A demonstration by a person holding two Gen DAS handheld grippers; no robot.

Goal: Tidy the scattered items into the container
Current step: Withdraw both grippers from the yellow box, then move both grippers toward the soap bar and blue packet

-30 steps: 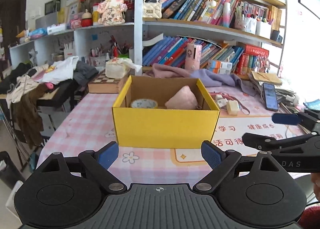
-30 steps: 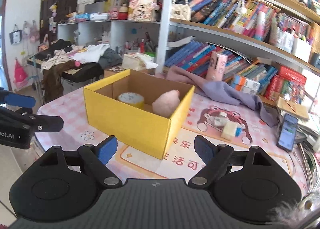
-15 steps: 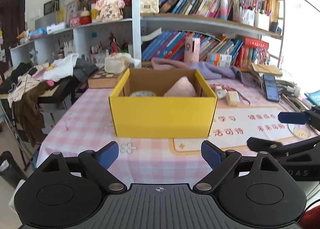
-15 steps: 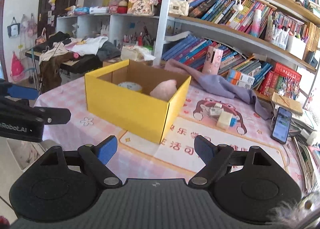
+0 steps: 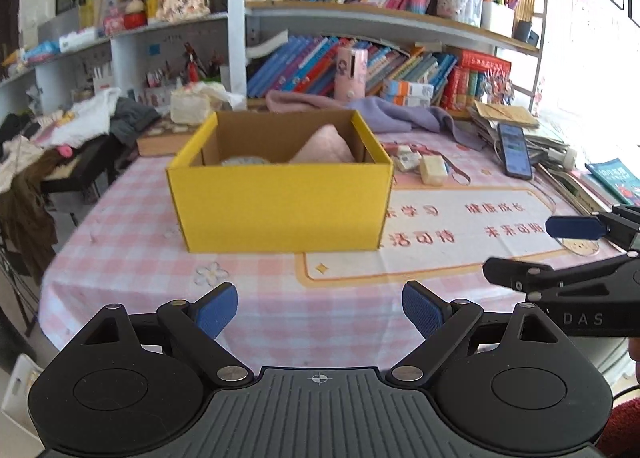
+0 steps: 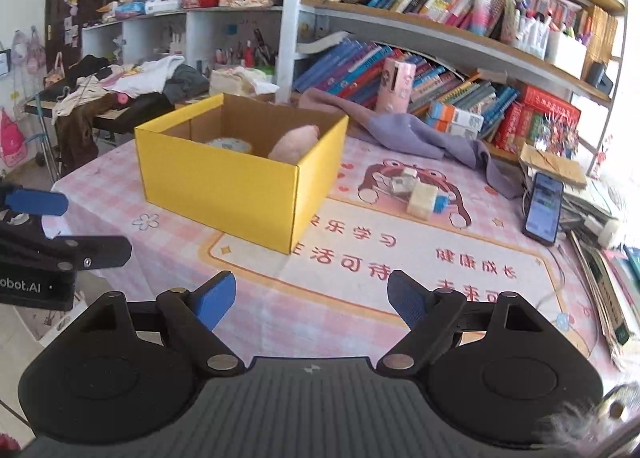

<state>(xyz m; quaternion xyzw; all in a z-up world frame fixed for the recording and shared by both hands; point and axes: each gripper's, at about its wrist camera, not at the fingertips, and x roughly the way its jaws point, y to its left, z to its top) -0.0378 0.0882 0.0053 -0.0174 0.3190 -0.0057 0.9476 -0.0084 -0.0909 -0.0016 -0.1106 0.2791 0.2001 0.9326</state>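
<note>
- nearest, in the right wrist view: right gripper [image 6: 310, 294], blue fingers [image 6: 216, 300] spread wide, nothing between them, held above the near edge of the table [image 6: 344, 298].
- alongside, in the left wrist view: left gripper [image 5: 318, 308], fingers [image 5: 418, 310] likewise spread and empty, aimed straight at the front wall of the yellow box [image 5: 280, 205].
- further off: yellow box standing open on the table, with a pink soft lump [image 6: 294, 141] and a pale round thing [image 6: 230, 143] already inside.
- beyond and to the right of the box: small scattered items [image 6: 418, 193] left out on the printed mat, namely a cream block touching a small blue piece, with little packets just behind.
- judged from this: items lie ahead and slightly right of the right gripper, well apart from both; right hand nearer, box in the left hand's way.
- long axis of the cream block too small to tell.
</note>
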